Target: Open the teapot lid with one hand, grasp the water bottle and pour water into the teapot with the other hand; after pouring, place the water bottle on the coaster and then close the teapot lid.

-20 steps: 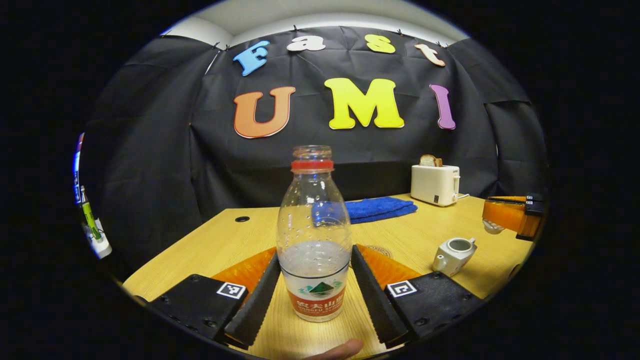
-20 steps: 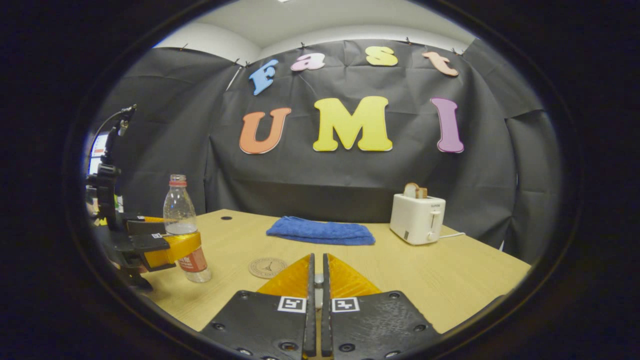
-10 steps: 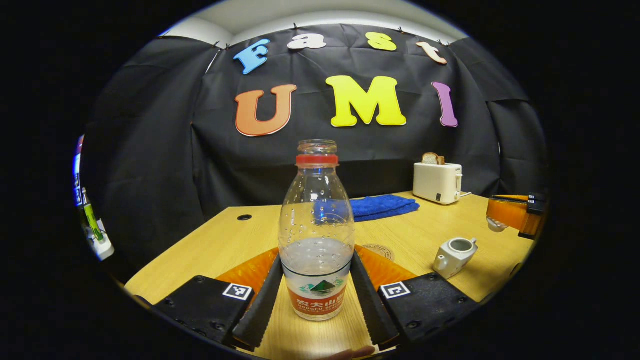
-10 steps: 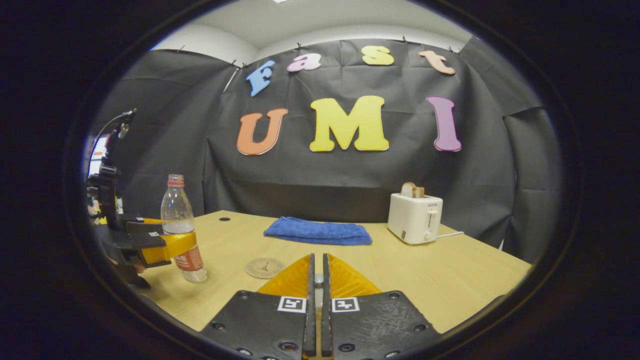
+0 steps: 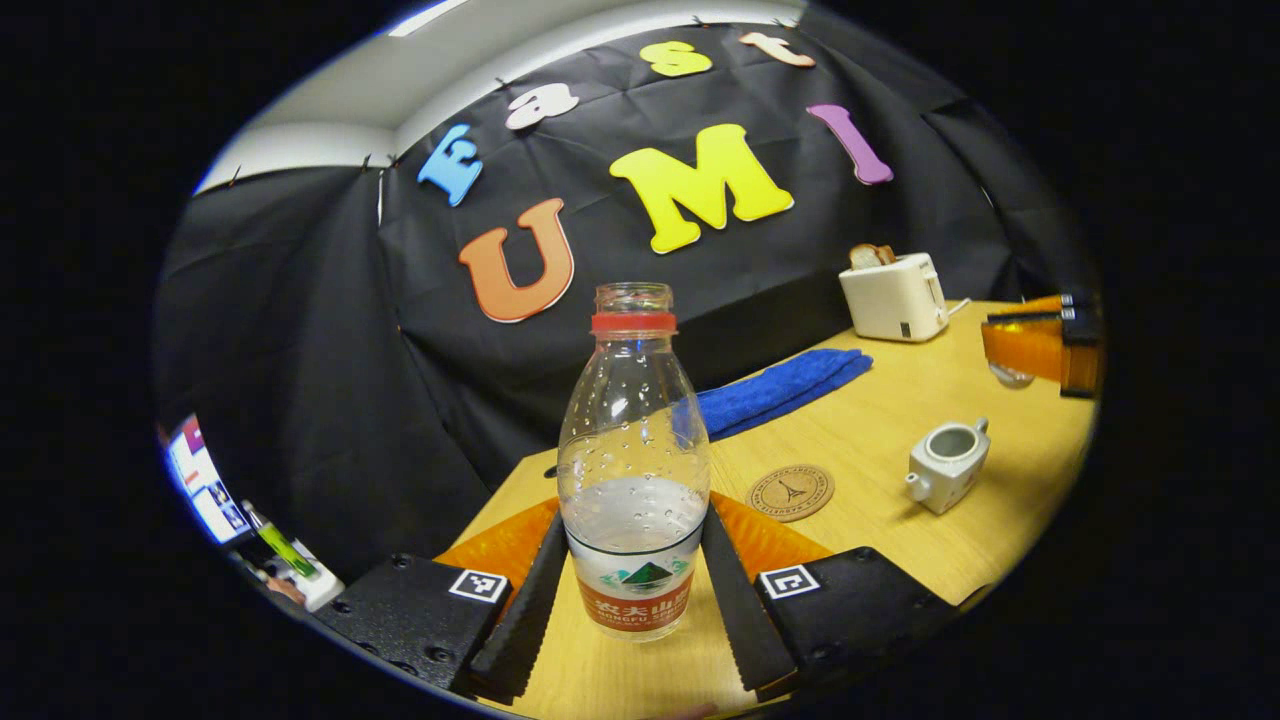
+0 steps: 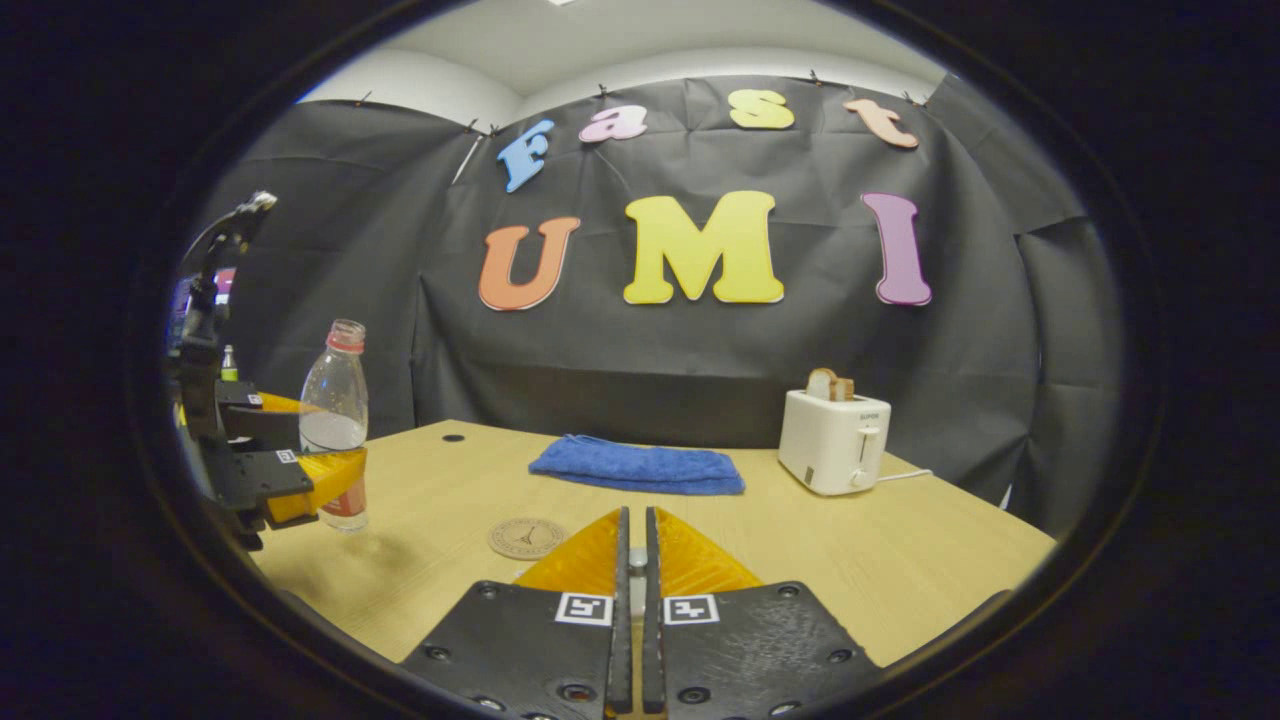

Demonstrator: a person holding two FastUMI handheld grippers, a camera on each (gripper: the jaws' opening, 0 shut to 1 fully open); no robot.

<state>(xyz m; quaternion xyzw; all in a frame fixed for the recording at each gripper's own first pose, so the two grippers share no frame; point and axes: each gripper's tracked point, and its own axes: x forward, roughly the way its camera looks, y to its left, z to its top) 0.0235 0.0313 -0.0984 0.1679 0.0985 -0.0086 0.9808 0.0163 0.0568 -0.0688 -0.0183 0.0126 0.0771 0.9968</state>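
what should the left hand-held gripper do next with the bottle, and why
Probably carry the water bottle across to the teapot and begin tipping its neck over the opening. The left hand-held gripper has both fingers pressed on the bottle, which appears lifted off the table in the right gripper view. The teapot stands open, lid off, beyond the coaster.

Left claw (image 5: 632, 590) is showing black screwed blocks with square tags; right claw (image 6: 632, 560) is wearing matching tags and orange side panels.
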